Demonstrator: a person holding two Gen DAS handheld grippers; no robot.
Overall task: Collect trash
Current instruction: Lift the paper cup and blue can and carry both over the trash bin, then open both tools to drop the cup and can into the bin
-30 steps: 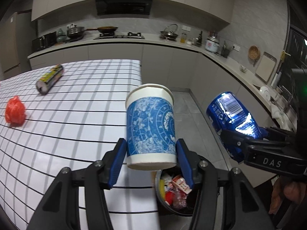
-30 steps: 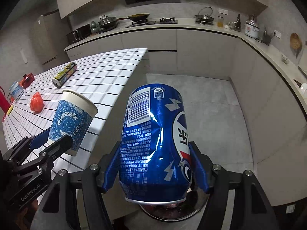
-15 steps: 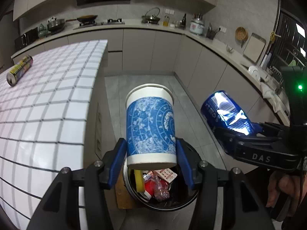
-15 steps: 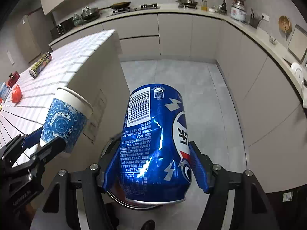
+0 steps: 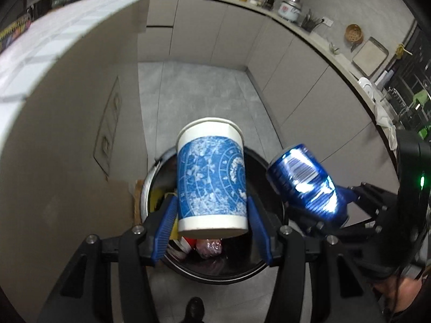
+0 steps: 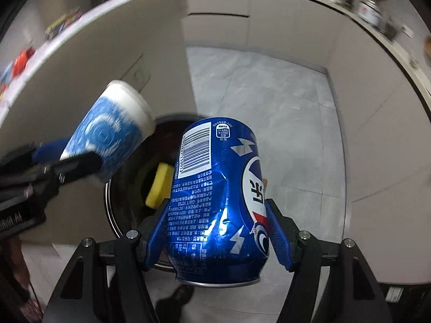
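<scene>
Left wrist view: the left gripper [image 5: 212,222] clamps a blue-patterned paper cup [image 5: 211,177] directly above the open trash bin [image 5: 229,271] (wrappers inside). Beside it, above the bin's rim, sits a blue can [image 5: 305,185].

Right wrist view: the right gripper [image 6: 218,238] grips that dented can [image 6: 218,204] over the bin [image 6: 113,215].
</scene>
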